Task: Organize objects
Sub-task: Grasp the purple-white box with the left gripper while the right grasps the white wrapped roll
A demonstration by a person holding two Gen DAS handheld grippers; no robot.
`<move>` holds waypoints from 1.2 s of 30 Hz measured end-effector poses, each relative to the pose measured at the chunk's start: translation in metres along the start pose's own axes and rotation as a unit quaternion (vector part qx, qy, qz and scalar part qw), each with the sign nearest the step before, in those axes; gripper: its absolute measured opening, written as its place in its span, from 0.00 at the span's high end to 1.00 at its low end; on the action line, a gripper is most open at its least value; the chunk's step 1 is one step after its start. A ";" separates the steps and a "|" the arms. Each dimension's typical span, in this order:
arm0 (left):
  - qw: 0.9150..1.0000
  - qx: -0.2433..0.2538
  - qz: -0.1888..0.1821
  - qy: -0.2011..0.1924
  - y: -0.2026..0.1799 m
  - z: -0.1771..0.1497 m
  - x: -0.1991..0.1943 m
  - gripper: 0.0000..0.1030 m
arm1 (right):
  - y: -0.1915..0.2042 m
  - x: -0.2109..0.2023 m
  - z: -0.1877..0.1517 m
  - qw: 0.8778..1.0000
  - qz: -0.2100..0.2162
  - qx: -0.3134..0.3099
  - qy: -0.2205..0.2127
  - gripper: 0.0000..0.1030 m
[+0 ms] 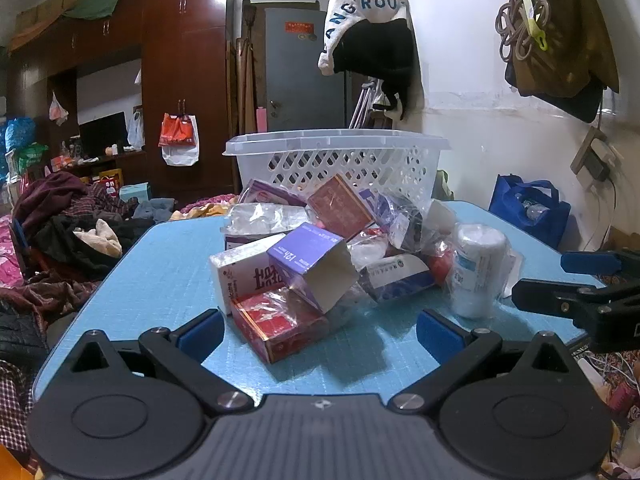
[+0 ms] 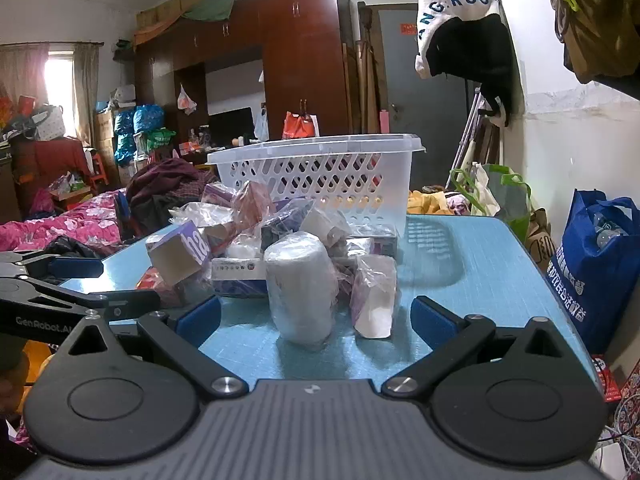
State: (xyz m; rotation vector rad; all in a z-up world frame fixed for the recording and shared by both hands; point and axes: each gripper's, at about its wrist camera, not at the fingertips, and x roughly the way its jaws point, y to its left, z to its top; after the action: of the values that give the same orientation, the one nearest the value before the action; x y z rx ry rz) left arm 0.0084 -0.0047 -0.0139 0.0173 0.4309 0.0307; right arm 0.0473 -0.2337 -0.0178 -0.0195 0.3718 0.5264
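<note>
A white plastic basket (image 1: 336,160) with lattice walls stands at the far side of the blue table (image 1: 168,272). In front of it, mid-table, lies a heap of small boxes (image 1: 280,276), red, purple and white, some wrapped in clear film. A wrapped white roll (image 2: 300,292) stands upright nearest, just right of the heap. Dark wooden wardrobes (image 1: 176,72) line the far wall, with clothes piled at the left. The left gripper (image 1: 318,330) and the right gripper (image 2: 316,320) hover over the near edge, jaws spread wide, holding nothing.
</note>
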 end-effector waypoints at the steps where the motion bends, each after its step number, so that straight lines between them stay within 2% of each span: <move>1: 1.000 0.000 -0.001 -0.001 0.000 0.000 0.000 0.00 | 0.000 0.000 0.000 1.000 0.000 -0.001 0.001 0.00; 11: 1.000 0.000 -0.007 0.002 -0.001 -0.001 0.001 0.00 | 0.001 0.000 -0.001 1.000 0.014 -0.001 0.000 0.00; 36: 1.000 0.010 -0.014 -0.003 -0.004 0.000 0.000 0.00 | 0.000 0.004 -0.004 1.000 0.009 -0.006 0.009 0.00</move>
State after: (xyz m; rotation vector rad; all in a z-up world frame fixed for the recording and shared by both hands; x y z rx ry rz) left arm 0.0090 -0.0092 -0.0139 0.0304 0.4253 -0.0015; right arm 0.0492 -0.2320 -0.0226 -0.0321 0.3864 0.5461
